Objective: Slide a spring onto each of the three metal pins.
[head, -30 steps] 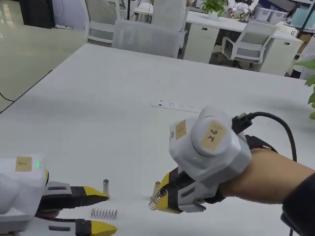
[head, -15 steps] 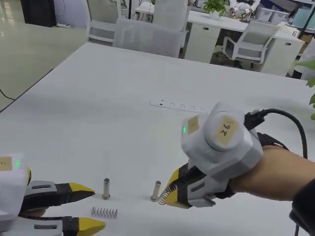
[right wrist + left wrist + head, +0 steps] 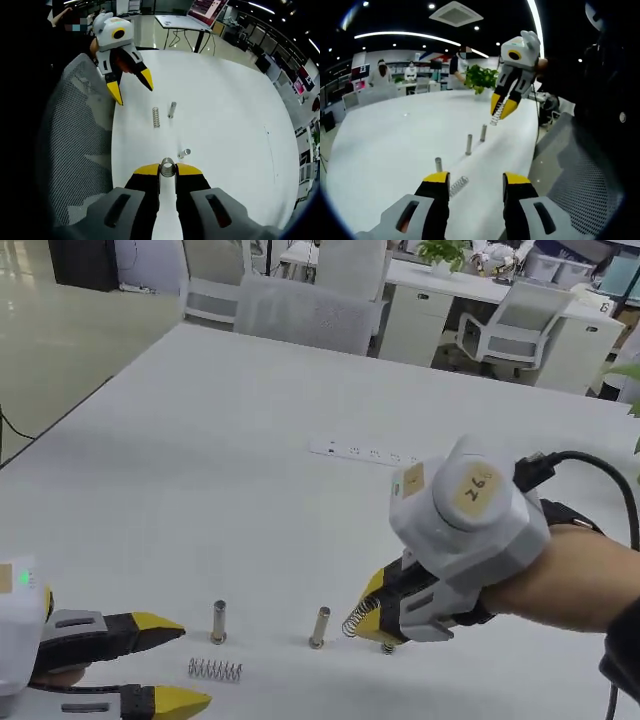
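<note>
**A:** What is new with our right gripper [image 3: 370, 612]?

**B:** We have moved it sideways. A moment ago its tip was right by the middle pin [image 3: 319, 627]. Now that pin stands apart, in front of the tip, and the last pin [image 3: 388, 647] is just under the jaws.

**A:** Do we still hold a spring?

**B:** Yes. The jaws are pinched nearly closed on one spring [image 3: 168, 168], its round end poking out in front.

**A:** And our left gripper [image 3: 192, 662]?

**B:** We have pulled it back from the first pin [image 3: 219, 622]. Its jaws are wide apart with nothing in them. The other spring [image 3: 214, 671] lies flat on the table [image 3: 300, 440], just in front of the gap.

**A:** So how are we doing?

**B:** All three pins look bare to us. We think the held spring goes on the last pin, so it must line up over that pin first.
</note>
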`<state>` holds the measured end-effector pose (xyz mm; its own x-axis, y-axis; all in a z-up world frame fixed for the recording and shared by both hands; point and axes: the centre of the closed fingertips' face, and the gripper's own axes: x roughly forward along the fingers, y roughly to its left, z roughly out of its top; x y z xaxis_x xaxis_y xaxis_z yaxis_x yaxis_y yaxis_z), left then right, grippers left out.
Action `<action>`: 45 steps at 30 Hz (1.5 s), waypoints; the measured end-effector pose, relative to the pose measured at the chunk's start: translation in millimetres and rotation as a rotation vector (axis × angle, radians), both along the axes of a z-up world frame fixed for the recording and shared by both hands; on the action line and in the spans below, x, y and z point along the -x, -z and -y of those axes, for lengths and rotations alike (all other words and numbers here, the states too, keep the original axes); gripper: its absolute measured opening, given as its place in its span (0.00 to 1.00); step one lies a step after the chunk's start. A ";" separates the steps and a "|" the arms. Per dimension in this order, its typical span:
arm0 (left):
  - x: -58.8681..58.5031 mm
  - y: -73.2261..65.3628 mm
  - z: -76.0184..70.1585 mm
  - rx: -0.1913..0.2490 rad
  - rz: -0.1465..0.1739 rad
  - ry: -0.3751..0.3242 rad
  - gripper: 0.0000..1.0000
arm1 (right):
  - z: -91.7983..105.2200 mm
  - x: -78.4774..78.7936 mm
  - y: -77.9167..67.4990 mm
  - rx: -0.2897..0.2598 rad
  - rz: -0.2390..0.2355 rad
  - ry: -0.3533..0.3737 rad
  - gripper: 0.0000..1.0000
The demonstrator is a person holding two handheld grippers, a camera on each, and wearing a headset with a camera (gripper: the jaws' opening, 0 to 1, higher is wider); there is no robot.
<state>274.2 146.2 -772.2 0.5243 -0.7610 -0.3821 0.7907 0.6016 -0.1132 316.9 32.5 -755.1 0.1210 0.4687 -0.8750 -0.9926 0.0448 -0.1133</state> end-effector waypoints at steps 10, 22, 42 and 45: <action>3.3 1.6 5.4 -0.001 0.000 0.002 0.36 | -6.9 -13.3 1.4 -0.001 -0.002 0.008 0.08; 5.4 2.7 4.9 -0.001 0.000 -0.013 0.36 | -18.0 -30.8 14.2 0.021 0.015 0.005 0.08; 3.8 4.9 1.8 -0.009 -0.004 -0.039 0.36 | -19.1 -44.8 39.6 0.071 -0.012 -0.002 0.08; 3.4 5.1 1.2 -0.008 -0.006 -0.043 0.35 | -18.6 -45.5 42.0 0.073 -0.019 -0.002 0.08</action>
